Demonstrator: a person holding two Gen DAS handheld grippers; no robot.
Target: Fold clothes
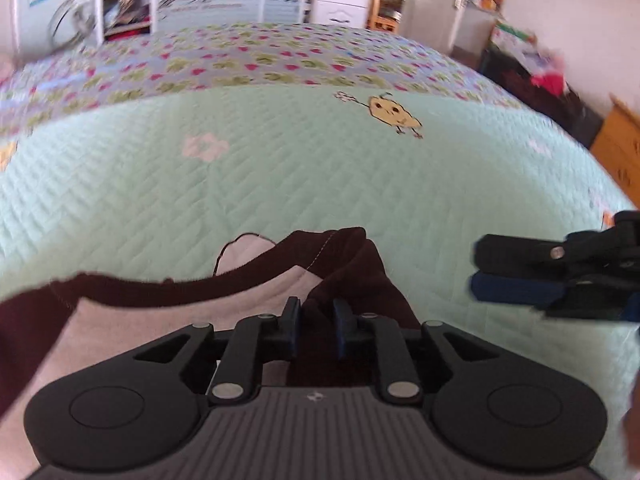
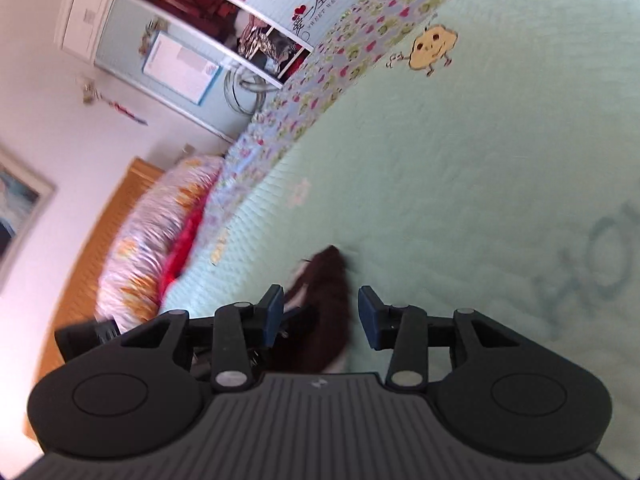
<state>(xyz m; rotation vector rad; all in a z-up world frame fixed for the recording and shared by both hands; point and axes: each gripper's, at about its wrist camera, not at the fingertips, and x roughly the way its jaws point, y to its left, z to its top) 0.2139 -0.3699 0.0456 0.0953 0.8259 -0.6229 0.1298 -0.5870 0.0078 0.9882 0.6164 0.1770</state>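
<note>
Fig. Garment (dark maroon w/ pale pink panel) lies bunched at near edge of green quilt. Left gripper: jaws narrow, a maroon fold between the pads; whether they pinch it can't be told. Right gripper: jaws about half open, straddling a maroon tip, pads clear of cloth, nothing held. Judged step: secure a second corner. Do it well: close right on a single edge, not the bunch, then pull both corners apart evenly so cloth lies flat before folding.
</note>
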